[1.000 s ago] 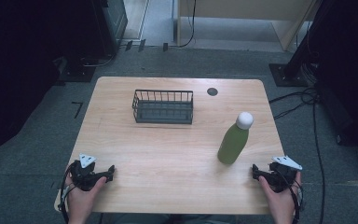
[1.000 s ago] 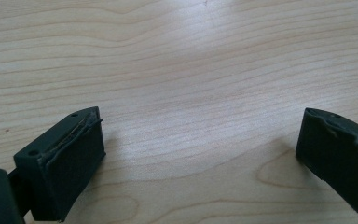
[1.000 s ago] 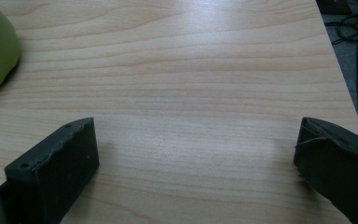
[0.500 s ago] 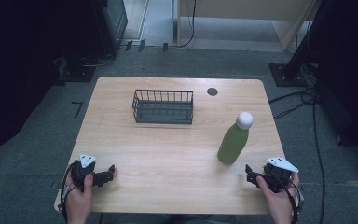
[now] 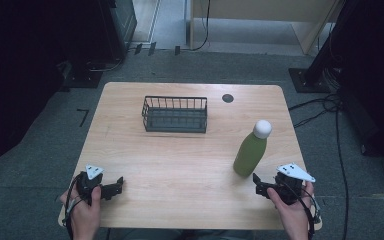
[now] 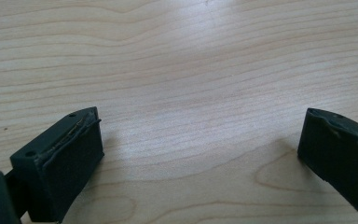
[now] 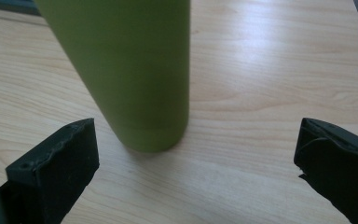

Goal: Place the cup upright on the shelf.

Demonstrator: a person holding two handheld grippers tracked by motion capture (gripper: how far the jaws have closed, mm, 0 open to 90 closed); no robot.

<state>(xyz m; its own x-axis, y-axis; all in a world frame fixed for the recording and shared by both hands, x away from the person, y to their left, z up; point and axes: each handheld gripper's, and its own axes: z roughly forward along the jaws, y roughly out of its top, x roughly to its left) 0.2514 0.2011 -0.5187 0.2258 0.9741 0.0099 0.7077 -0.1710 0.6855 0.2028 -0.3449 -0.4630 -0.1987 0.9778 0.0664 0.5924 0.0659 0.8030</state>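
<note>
- A green bottle (image 5: 250, 154) with a white rounded cap stands upright on the right half of the worktop (image 5: 180, 165), just ahead of the right tool (image 5: 258, 186); its cap is on, so what it holds cannot be told.
- In the right gripper view the bottle (image 7: 130, 70) rises close in front, slightly left of the middle of the gap between the two black jaws, touching neither.
- A black wire basket (image 5: 175, 114) sits toward the far middle of the worktop, well apart from the bottle; it is low and rectangular, with thin upright bars and a dark floor, and nothing can be made out inside it.
- The right tool (image 7: 196, 158) is spread wide, with nothing gripped; a hand (image 5: 292, 207) holds it at the near right corner.
- The left tool (image 5: 120, 184) rests at the near left corner in the other hand (image 5: 85, 215); in the left gripper view its jaws stand wide apart over bare wood (image 6: 191, 84), the left tool (image 6: 200, 149) holding nothing.
- The worktop is pale wood with a flowing grain, rounded corners and a small dark round cap (image 5: 228, 98) near the far edge.
- Grey carpet (image 5: 40, 165) surrounds it; black cables (image 5: 320, 107) trail on the right, and a light wooden cabinet (image 5: 260, 15) stands behind.
</note>
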